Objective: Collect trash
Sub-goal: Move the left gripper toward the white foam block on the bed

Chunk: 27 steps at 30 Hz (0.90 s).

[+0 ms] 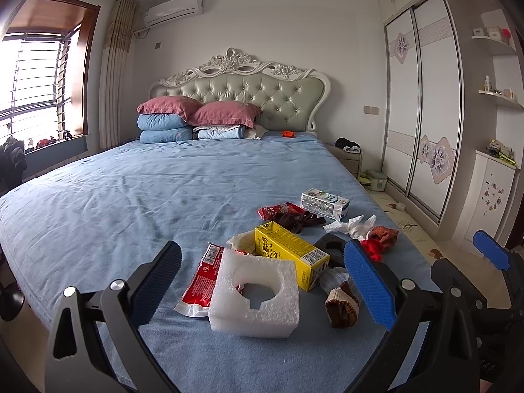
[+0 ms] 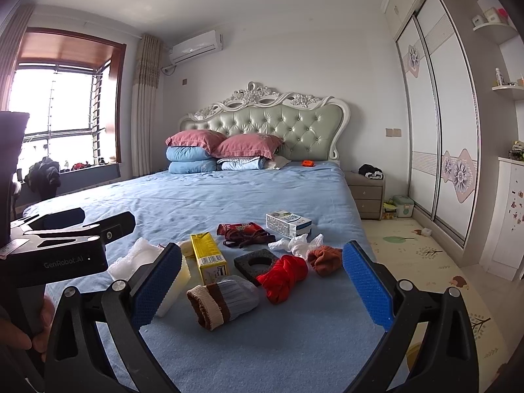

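Litter lies on the blue bed (image 1: 131,196) near its foot. My left gripper (image 1: 262,281) stands open just above a white foam block (image 1: 255,294), one finger on each side of it. Around the block are a red wrapper (image 1: 203,278), a yellow carton (image 1: 288,255) and a black foam ring (image 1: 330,249). My right gripper (image 2: 262,288) is open above a striped rolled sock (image 2: 226,298) and a red cloth (image 2: 285,278). Farther back lie crumpled tissue (image 2: 294,244), a white-blue carton (image 2: 288,222) and a red snack bag (image 2: 242,229). Neither gripper holds anything.
Pillows (image 1: 196,114) and folded quilts sit by the padded headboard (image 1: 262,95). A nightstand (image 2: 368,193) and sliding wardrobe (image 2: 435,131) stand right of the bed, beside a patterned floor mat (image 2: 425,255). A window (image 2: 55,104) is at the left. A hand (image 2: 19,330) holds the left gripper's handle.
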Each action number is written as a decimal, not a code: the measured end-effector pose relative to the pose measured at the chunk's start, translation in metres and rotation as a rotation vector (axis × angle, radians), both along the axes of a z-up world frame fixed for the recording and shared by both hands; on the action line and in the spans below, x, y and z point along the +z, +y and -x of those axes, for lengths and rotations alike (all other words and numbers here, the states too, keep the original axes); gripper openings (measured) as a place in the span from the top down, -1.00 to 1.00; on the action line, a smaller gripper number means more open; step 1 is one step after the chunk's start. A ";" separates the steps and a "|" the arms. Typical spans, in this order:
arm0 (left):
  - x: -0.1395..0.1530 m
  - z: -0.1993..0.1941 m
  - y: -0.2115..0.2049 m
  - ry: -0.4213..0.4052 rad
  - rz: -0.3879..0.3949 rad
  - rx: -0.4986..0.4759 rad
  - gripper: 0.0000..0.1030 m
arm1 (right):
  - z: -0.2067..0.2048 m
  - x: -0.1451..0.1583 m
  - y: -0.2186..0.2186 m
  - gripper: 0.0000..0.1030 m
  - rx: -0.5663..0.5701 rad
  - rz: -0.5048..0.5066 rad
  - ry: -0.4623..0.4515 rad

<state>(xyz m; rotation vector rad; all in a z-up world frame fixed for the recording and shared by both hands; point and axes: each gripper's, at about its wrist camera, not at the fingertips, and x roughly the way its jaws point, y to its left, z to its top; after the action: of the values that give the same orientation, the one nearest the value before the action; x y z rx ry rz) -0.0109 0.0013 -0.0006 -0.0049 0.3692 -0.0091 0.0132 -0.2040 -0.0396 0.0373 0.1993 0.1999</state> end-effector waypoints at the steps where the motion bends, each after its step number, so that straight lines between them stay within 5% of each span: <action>1: -0.001 -0.001 0.000 0.002 0.000 0.000 -0.93 | 0.000 0.000 0.000 -0.84 0.002 0.000 0.001; 27: -0.003 0.001 0.004 0.017 -0.005 0.002 -0.93 | 0.000 -0.001 0.003 -0.84 0.018 0.001 0.014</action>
<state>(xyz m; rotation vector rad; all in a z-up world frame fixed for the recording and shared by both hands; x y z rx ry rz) -0.0123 0.0052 -0.0038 -0.0007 0.3859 -0.0067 0.0133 -0.2011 -0.0402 0.0355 0.2140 0.2179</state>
